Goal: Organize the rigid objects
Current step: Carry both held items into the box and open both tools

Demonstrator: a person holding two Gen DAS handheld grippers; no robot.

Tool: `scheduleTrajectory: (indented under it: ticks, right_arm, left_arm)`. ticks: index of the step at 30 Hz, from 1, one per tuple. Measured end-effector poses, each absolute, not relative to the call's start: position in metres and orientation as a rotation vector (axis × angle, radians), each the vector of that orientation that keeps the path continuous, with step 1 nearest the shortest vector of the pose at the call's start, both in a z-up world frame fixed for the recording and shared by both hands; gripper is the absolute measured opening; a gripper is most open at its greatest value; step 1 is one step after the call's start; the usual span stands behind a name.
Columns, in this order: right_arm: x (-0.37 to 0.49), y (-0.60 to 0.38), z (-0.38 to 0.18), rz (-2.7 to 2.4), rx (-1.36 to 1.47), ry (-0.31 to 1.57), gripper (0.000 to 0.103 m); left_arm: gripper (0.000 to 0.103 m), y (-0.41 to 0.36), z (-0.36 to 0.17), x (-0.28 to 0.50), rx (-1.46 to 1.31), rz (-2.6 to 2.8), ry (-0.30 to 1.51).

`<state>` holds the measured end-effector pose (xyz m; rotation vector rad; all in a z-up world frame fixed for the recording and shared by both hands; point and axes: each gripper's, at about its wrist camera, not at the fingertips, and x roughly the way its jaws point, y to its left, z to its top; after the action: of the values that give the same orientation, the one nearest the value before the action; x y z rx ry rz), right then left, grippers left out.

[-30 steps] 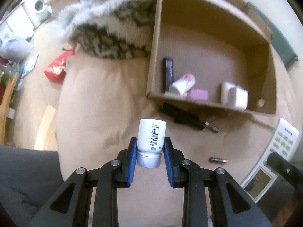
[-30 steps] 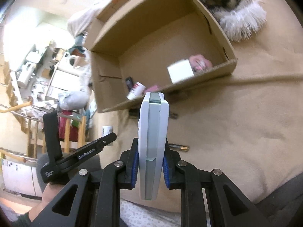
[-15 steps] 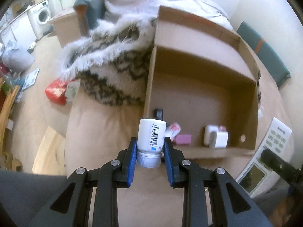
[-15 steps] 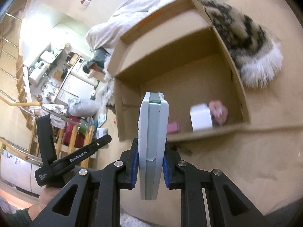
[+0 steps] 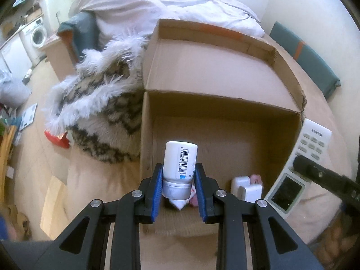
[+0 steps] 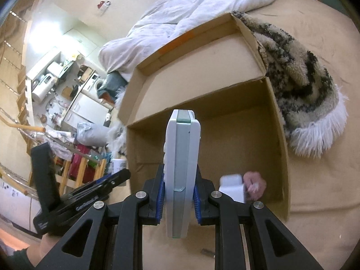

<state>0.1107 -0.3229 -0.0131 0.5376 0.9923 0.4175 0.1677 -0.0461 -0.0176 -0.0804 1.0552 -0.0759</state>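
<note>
My left gripper is shut on a white plastic bottle with a barcode, cap toward me, held over the near edge of an open cardboard box. My right gripper is shut on a white remote control, held edge-on over the same box; the remote also shows in the left wrist view. Inside the box lie a white adapter, a pink item and a small white tube partly hidden behind the bottle. The adapter and pink item show in the right wrist view.
The box sits on a tan bed cover. A furry black-and-white blanket lies against the box's left side. A white duvet is piled behind it. A red packet lies on the floor at the left.
Both grippers have risen and moved forward over the box with their objects. The items that lay on the bed in front of the box have dropped out of view.
</note>
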Motion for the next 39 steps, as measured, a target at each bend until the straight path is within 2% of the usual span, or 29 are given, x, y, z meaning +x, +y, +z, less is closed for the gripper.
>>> scheduleTrajectory:
  ticks: [11, 29, 39]
  right_arm:
    - [0.134, -0.318, -0.046, 0.395, 0.557, 1.040, 0.023]
    - [0.148, -0.285, -0.084, 0.372, 0.522, 1.155, 0.023]
    - [0.148, -0.274, -0.080, 0.366, 0.493, 1.135, 0.023]
  left_arm:
    - [0.025, -0.053, -0.066, 0.180, -0.100, -0.118, 1.125]
    - [0.025, -0.061, -0.087, 0.175, -0.050, -0.112, 1.152]
    - [0.025, -0.072, -0.099, 0.172, -0.014, -0.109, 1.155]
